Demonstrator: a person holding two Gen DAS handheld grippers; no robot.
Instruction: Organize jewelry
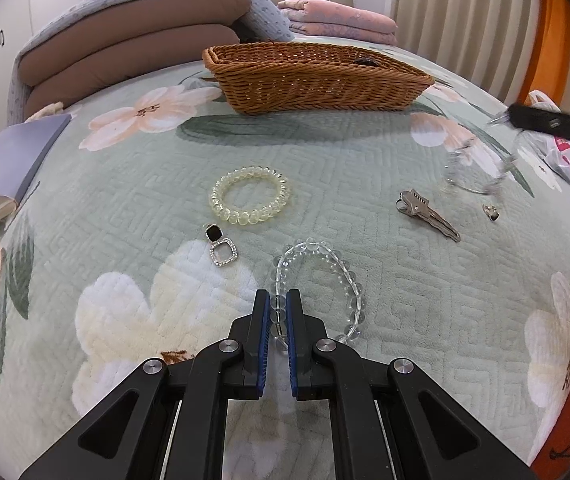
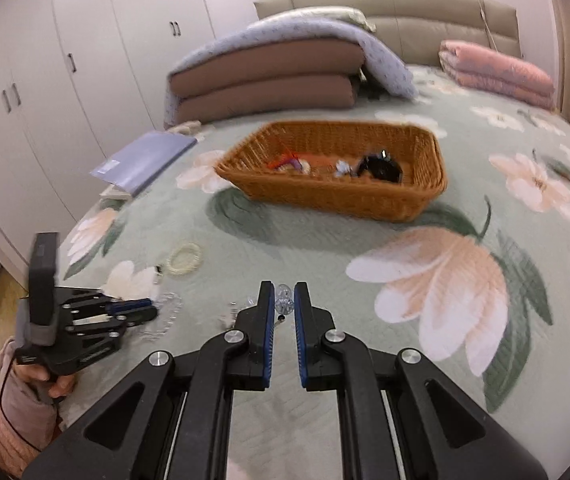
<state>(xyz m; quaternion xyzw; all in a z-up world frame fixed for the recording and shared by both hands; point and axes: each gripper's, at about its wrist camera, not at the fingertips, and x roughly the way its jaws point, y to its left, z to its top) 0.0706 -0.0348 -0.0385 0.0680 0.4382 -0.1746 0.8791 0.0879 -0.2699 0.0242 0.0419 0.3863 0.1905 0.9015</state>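
My left gripper (image 1: 278, 297) is shut on one side of a clear bead bracelet (image 1: 345, 280) that rests on the floral bedspread. A hand holds this gripper (image 2: 149, 309) at the left of the right wrist view. My right gripper (image 2: 284, 287) is shut on a second clear bead bracelet (image 2: 285, 301). In the left wrist view that bracelet (image 1: 475, 170) hangs blurred below the right gripper (image 1: 503, 119). A pale yellow bead bracelet (image 1: 249, 196), a black-and-silver earring (image 1: 221, 246), a metal clip (image 1: 425, 214) and a small ring (image 1: 491, 212) lie loose on the bed.
A wicker basket (image 2: 429, 192) stands farther back on the bed and holds several small items. A grey booklet (image 1: 9, 160) lies at the left. Folded quilts (image 2: 269, 76) and a pink blanket (image 2: 497, 72) are stacked behind. A plastic bag (image 1: 565, 156) sits at the right edge.
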